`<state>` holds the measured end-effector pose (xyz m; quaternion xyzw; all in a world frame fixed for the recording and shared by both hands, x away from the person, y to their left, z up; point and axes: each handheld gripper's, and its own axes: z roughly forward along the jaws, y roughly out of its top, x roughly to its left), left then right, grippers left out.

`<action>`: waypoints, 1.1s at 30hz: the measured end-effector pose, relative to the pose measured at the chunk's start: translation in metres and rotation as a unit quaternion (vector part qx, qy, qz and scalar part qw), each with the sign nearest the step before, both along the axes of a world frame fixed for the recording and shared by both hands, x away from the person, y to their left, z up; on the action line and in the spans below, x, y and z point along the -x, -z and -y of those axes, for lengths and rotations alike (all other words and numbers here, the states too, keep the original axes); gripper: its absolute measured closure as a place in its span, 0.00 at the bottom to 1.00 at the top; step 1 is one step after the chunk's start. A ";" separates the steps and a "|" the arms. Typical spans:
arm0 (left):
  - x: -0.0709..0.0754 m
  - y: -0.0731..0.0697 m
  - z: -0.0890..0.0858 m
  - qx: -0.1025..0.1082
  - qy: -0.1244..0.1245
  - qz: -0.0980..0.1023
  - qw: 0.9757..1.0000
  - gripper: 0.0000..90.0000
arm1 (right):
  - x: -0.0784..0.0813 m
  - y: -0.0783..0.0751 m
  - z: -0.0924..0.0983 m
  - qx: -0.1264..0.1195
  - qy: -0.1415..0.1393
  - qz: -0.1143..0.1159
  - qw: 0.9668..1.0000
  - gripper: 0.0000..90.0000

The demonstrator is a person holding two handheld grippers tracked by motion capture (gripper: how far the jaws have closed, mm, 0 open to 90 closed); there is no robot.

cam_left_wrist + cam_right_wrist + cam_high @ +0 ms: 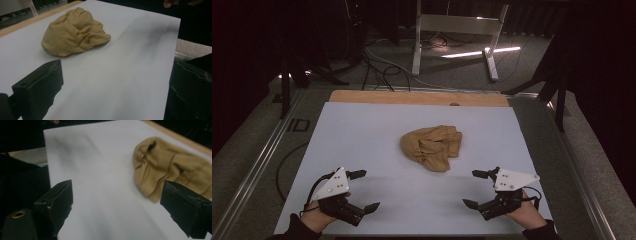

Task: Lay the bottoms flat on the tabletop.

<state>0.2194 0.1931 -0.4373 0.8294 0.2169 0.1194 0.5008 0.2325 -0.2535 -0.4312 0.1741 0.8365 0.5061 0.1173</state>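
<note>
A crumpled tan cloth (432, 146) lies bunched near the middle of the white sheet (362, 135). My left gripper (362, 191) hovers over the sheet's near left corner, jaws wide apart with nothing between them. My right gripper (477, 188) hovers over the near right part, also open and empty. Both point inward toward each other, short of the cloth. In the left gripper view the cloth (75, 32) sits ahead and to the left, beyond my black fingers (40, 90). In the right gripper view the cloth (170, 167) lies ahead at the right, partly behind one of my fingers (186, 207).
The white sheet covers a wooden table whose bare far edge (417, 97) shows at the back. Metal rails (262, 150) run along both sides. Beyond the table stand a white frame (457, 35) and loose cables (377, 65) on the floor.
</note>
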 end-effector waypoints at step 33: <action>-0.104 0.033 0.051 -0.060 -0.074 -0.047 0.994 0.05 | -0.078 0.026 -0.075 0.005 0.062 -0.020 0.998 0.37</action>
